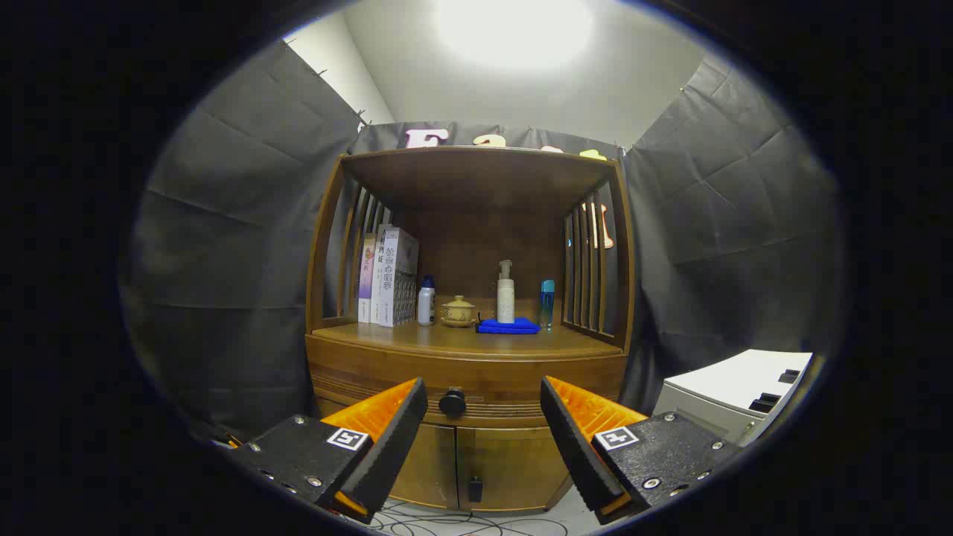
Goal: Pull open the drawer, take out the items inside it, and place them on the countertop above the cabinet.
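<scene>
2 dark cloth walls stand on each side of a brown wooden cabinet (pixel 467 298). Its worktop (pixel 447 339) has a roof over it and thin bars at the sides. On the worktop stand some books (pixel 387 277), a small white bottle (pixel 426 301), a little tan pot (pixel 459 311), a white pump bottle (pixel 505 292) on a blue cloth (pixel 508 326), and a blue bottle (pixel 547 304). The drawer (pixel 465 372) under the worktop is shut, with a round black knob (pixel 452 403). The tongs (pixel 484 424) are spread wide and hold nothing. The knob sits between the fingers, a bit beyond the tips, not touching. Below are 2 small doors (pixel 480 465). A white box (pixel 733 394) stands near the cabinet on the right. Wires (pixel 447 519) lie on the floor.
</scene>
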`<state>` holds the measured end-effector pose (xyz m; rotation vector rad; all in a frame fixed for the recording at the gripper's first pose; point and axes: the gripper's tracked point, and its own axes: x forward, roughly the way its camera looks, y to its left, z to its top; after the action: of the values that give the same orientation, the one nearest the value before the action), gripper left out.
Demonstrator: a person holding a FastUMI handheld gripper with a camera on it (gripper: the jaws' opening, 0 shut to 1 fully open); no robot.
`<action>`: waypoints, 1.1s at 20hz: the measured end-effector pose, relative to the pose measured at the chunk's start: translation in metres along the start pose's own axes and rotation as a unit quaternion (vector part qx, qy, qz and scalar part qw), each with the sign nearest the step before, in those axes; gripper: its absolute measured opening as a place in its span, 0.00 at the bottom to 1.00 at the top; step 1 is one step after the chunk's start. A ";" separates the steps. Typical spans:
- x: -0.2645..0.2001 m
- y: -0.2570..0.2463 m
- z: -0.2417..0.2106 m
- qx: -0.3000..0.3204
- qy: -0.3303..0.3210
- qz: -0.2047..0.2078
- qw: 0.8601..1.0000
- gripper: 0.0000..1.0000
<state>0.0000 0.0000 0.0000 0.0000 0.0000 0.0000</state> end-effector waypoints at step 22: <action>0.026 0.010 -0.010 0.014 0.017 -0.001 1.000 0.95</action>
<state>0.0262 0.0101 -0.0095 0.0274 0.0333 -0.0024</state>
